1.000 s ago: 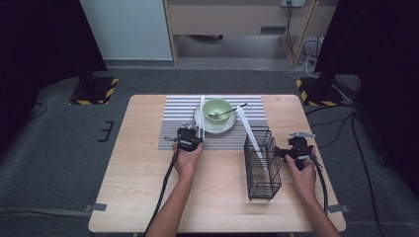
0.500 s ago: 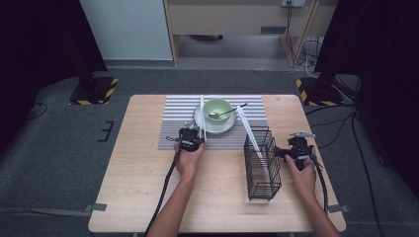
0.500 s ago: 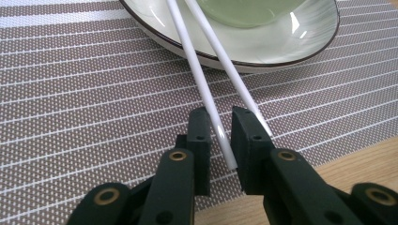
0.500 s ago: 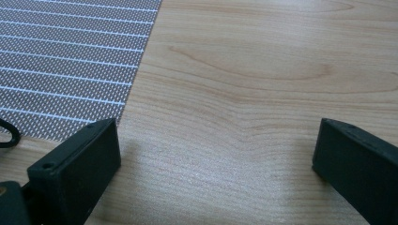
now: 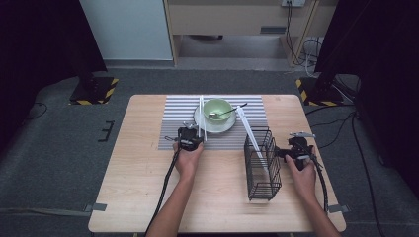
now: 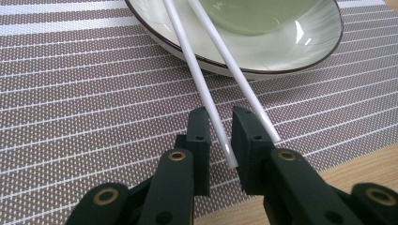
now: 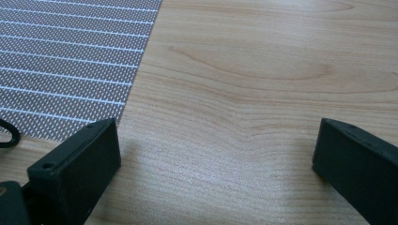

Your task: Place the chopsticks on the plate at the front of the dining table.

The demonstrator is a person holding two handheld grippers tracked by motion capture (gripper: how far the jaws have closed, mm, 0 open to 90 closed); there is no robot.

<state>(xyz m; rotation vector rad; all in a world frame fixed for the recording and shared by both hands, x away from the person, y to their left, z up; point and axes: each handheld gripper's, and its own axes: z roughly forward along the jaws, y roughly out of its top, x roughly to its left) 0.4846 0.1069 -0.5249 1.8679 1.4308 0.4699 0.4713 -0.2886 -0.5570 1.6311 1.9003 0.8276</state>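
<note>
Left claw (image 6: 216, 129) narrow, jaws either side of 1 white plastic chopstick (image 6: 199, 84) lying on the striped grey woven placemat (image 6: 84, 93), far end on the pale green saucer (image 6: 263, 58). 2nd chopstick just right. Right claw (image 7: 216, 154) wide, nothing held, over light wooden surface (image 7: 263, 61) beside black wire rack (image 5: 262, 163).
</note>
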